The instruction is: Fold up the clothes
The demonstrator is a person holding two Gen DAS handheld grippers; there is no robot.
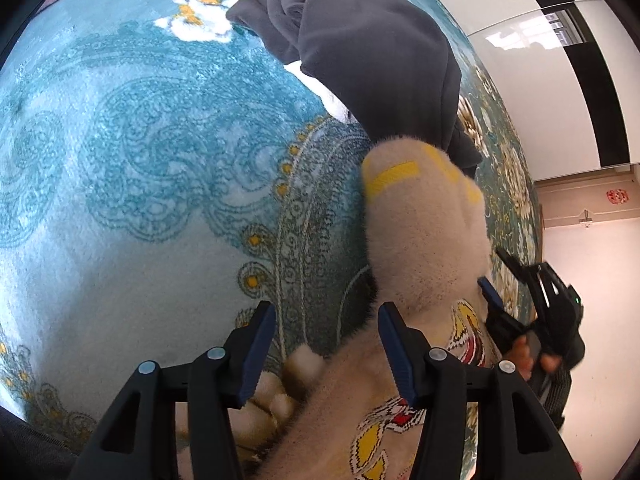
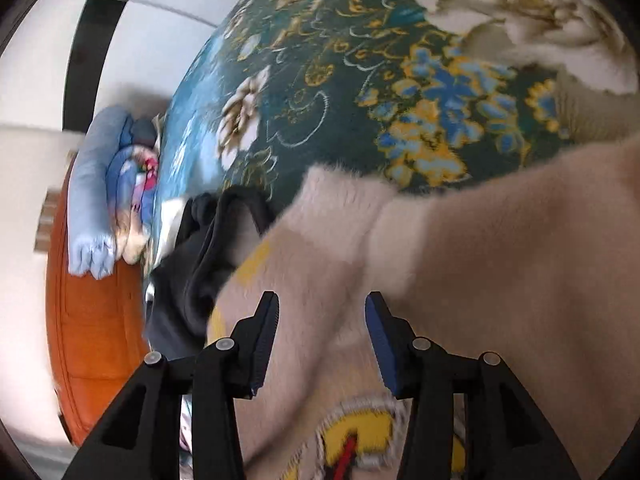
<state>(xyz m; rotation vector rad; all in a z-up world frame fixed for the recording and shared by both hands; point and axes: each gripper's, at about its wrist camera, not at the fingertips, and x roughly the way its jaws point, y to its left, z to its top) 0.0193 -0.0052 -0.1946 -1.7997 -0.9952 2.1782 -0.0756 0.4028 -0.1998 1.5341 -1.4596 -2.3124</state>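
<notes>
A patterned blue carpet (image 1: 140, 140) carries everything. On it lies a fuzzy beige sweater (image 1: 424, 248) with yellow stripes, its sleeve folded up; a grey garment (image 1: 360, 52) is heaped just beyond it. The left gripper (image 1: 326, 344) and right gripper (image 2: 320, 340) hover over the sweater, jaws spread, holding nothing.

Left gripper (image 1: 326, 344) and right gripper (image 2: 322, 338) both hold their jaws spread.

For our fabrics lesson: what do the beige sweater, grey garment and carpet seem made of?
Beige sweater: fuzzy knit, likely wool or acrylic; hairs stand off its edges. Grey garment: matte fleece, soft thick folds. Carpet: short-pile printed synthetic, slight sheen.
</notes>
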